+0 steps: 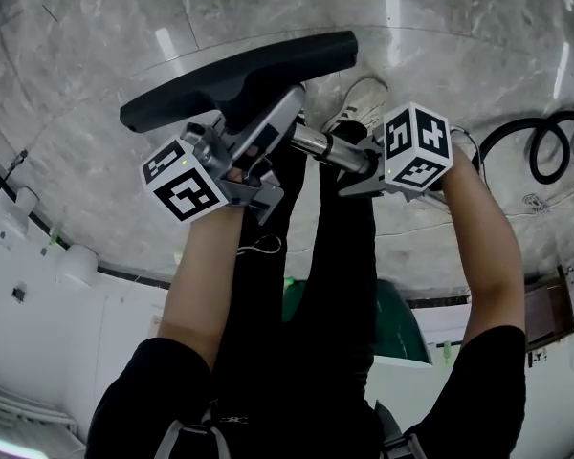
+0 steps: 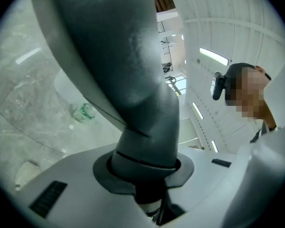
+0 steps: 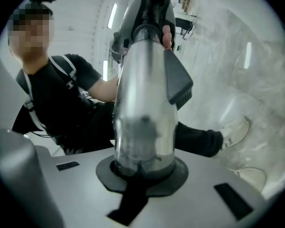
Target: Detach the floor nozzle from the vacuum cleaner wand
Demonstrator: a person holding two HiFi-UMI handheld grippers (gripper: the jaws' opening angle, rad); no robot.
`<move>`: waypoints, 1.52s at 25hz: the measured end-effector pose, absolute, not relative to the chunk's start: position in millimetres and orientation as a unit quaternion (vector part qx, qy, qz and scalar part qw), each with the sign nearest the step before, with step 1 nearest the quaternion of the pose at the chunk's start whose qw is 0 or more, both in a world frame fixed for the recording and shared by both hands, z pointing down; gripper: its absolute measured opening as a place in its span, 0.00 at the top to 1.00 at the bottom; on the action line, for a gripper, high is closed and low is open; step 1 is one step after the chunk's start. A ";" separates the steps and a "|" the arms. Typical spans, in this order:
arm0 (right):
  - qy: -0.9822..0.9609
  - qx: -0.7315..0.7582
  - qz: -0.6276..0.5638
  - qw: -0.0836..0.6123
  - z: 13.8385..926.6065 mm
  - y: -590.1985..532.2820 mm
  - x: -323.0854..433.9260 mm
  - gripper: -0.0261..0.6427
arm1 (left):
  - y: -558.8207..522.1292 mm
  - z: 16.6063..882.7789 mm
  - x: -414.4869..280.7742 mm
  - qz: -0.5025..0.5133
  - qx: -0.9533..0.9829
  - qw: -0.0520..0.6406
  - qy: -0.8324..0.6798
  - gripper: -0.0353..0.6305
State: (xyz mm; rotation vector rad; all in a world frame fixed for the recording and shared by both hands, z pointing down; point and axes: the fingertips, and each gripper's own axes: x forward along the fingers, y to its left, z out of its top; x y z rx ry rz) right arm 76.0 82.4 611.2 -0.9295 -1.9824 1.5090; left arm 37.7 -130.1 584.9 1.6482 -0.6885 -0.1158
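Observation:
The black floor nozzle [image 1: 239,75] hangs above the marble floor, its dark grey neck [image 2: 133,80] filling the left gripper view. My left gripper [image 1: 256,153] is shut on that neck, which sits between its jaws [image 2: 145,175]. The silver wand [image 1: 316,143] runs from the neck to the right. My right gripper [image 1: 356,165] is shut on the wand, and the shiny tube [image 3: 142,118] stands straight out from between its jaws [image 3: 142,167]. A dark clip [image 3: 178,82] sits on the wand's side. The joint between neck and wand is partly hidden by the grippers.
The person's black-trousered legs and a white shoe [image 1: 364,103] are below the grippers. Black cable loops [image 1: 545,142] lie on the floor at the right. A green object [image 1: 397,323] sits near the white wall base [image 1: 67,295]. A small greenish item [image 2: 84,112] lies on the floor.

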 end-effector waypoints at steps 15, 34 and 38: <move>-0.788 0.063 0.242 0.562 787.5 77.4 154.5 0.88 | -210.9 565.8 -120.3 -0.061 0.696 0.536 -0.473 0.79; -0.788 0.066 0.251 0.558 803.7 62.1 142.5 0.88 | -196.7 591.8 -64.5 -0.026 0.671 0.599 -0.436 0.79; -0.786 0.072 0.261 0.555 803.1 57.7 143.0 0.88 | -194.4 594.0 -66.0 -0.020 0.667 0.602 -0.439 0.79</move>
